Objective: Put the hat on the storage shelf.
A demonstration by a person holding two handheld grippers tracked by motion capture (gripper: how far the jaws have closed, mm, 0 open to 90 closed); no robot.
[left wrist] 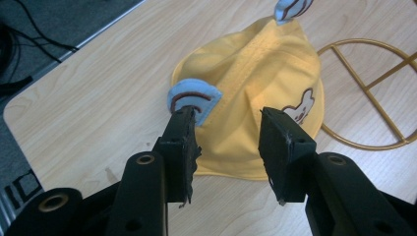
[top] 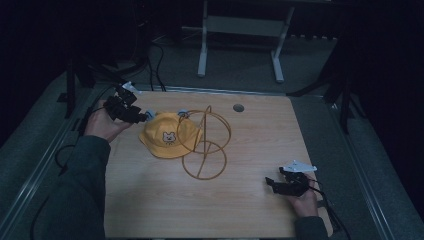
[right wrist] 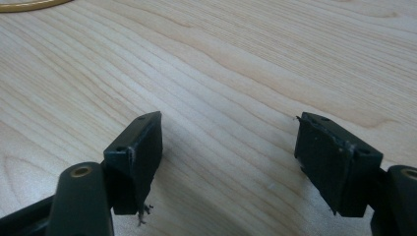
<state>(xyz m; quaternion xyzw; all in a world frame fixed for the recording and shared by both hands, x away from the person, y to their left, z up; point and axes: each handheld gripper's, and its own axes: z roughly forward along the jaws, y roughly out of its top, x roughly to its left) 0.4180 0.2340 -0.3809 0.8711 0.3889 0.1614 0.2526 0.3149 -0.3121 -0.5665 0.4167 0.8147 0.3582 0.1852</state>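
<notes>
Gaping left gripper (left wrist: 226,132) at hat (left wrist: 260,73) brim

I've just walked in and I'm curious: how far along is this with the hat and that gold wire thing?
Barely begun. The yellow hat lies flat on the table beside the gold wire stand. The left gripper is open at the hat's blue ear; the right gripper is open over bare wood. Presumably, hanging the hat remains.

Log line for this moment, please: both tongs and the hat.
left tongs: open, at yellow hat, by blue ear | right tongs: open, over bare table | gold wire stand: beside hat
</notes>
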